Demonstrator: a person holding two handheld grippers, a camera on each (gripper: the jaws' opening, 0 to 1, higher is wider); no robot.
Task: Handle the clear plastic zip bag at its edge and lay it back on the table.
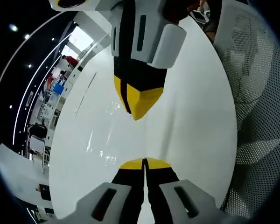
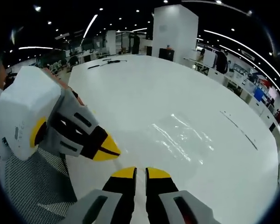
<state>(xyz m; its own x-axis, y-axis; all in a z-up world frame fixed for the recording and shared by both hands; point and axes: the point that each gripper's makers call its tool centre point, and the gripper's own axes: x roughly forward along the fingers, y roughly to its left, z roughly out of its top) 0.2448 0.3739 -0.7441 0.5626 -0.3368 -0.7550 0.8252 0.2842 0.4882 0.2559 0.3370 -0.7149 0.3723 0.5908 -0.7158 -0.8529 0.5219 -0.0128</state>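
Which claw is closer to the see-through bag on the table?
It's close, but probably the right claw. The zip bag lies flat on the white table, just ahead of its shut tips and to one side. The left claw sits beside the right one, slightly farther from the bag.

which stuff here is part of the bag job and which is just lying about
Job:
clear zip bag, lying flat
white table
left tongs, closed
right tongs, nearly closed

Lying about:
dark cables at the far edge
mesh chair
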